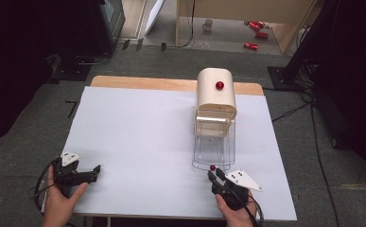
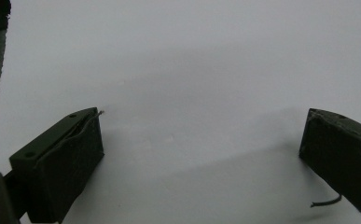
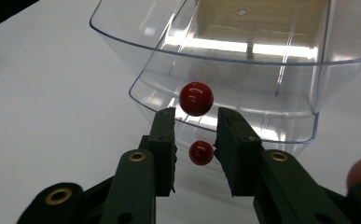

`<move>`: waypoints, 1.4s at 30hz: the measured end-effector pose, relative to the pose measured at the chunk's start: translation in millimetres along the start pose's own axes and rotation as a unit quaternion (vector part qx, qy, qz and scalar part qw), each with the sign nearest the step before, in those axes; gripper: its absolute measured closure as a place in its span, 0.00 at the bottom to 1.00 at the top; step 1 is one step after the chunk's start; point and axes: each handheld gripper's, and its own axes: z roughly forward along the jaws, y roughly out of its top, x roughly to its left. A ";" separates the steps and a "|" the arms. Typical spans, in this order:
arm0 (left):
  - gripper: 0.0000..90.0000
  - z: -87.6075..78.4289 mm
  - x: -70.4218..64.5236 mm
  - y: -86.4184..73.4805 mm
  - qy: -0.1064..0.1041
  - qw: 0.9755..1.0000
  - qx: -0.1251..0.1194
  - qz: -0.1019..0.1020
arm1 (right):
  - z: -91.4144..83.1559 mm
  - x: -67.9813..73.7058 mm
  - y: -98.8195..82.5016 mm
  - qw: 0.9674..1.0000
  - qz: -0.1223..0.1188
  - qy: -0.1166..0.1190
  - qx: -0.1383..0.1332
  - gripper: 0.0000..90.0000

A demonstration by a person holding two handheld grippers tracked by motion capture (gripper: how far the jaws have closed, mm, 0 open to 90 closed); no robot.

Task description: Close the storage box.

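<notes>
In the high view, a cream box (image 1: 216, 94) with a red button (image 1: 219, 85) on top stands on the right half of the white worktop (image 1: 138, 142). Its clear lid (image 1: 213, 151) is folded open toward the near edge and ends in a small red knob (image 1: 213, 168). The right gripper (image 1: 217, 176), held in a hand at the near edge, points at that knob with its tips just beside it. The left gripper (image 1: 95, 170) lies at the near left corner, well apart from the box, and points right.

In the left gripper view, the left gripper (image 2: 201, 135) hangs just over bare worktop (image 2: 192, 56). Its fingers (image 2: 71, 158) are wide apart, with nothing between them.

In the right gripper view, the right gripper (image 3: 196, 116) aims at the knob (image 3: 196, 98), which sits on the lid (image 3: 262, 112) at the very tips of the fingers (image 3: 162, 140). The fingers stand a narrow gap apart, little wider than the knob, and do not press on it. A smaller red spot (image 3: 201, 152) shows lower between them; whether it is a reflection cannot be told.
</notes>
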 end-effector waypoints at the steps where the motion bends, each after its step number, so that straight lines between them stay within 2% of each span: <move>1: 0.00 0.0 0.0 0.0 0.000 1.000 0.000 0.000 | 0.5 0.6 0.2 1.000 0.000 -0.001 0.000 0.79; 6: 0.00 0.0 -0.1 -0.1 0.000 1.000 0.000 0.000 | 3.4 1.9 0.7 1.000 0.003 -0.005 0.000 0.85; 17: 0.00 0.0 0.0 0.0 0.000 1.000 0.000 0.000 | 2.2 2.0 4.9 1.000 0.006 0.002 0.004 0.87; 19: 0.00 0.0 -0.1 0.0 0.000 1.000 0.000 0.000 | 0.5 1.3 7.5 1.000 0.005 0.008 0.000 0.87; 29: 0.00 0.0 0.0 -0.1 0.000 1.000 0.000 0.000 | -1.5 0.8 20.4 1.000 0.006 0.006 -0.010 0.87; 42: 0.00 0.0 -0.1 -0.1 0.000 1.000 -0.001 0.000 | 5.0 -0.2 39.8 1.000 0.002 0.005 -0.009 0.87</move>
